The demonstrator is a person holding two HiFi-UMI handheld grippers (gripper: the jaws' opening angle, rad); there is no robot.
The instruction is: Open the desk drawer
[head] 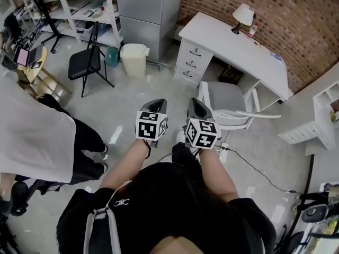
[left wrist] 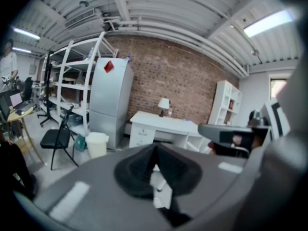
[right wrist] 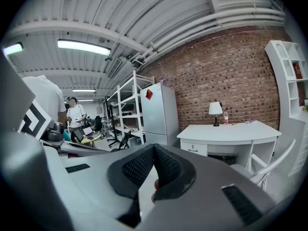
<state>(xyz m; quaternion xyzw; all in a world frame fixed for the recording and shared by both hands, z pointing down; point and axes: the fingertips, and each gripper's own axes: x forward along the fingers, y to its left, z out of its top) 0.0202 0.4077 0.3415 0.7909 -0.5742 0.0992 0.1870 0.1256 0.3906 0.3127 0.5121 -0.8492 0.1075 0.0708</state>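
Task not started. Left gripper (head: pixel 155 108) and right gripper (head: pixel 197 108) are held side by side in the air, both sets of jaws pressed together on nothing. The desk drawers (head: pixel 192 63) are all shut under the white worktop (head: pixel 241 49), well apart from both grippers, with a chair (head: pixel 226 99) between. Approach, handle grasp and pull all remain.

- The desk (head: pixel 238 49) is white, long and flat-topped, and it stands along the brick wall (head: pixel 296 20), well ahead of the person.
- At its left end in the head view there's a stack of three drawers (head: pixel 192 62), one above another, white fronts facing into the room.
- Each front carries a small dark handle at its middle.
- All three are pushed fully in, fronts flush with one another.
- The right gripper view catches the top drawer (right wrist: pixel 194 147) just under the desktop, closed, handle showing.
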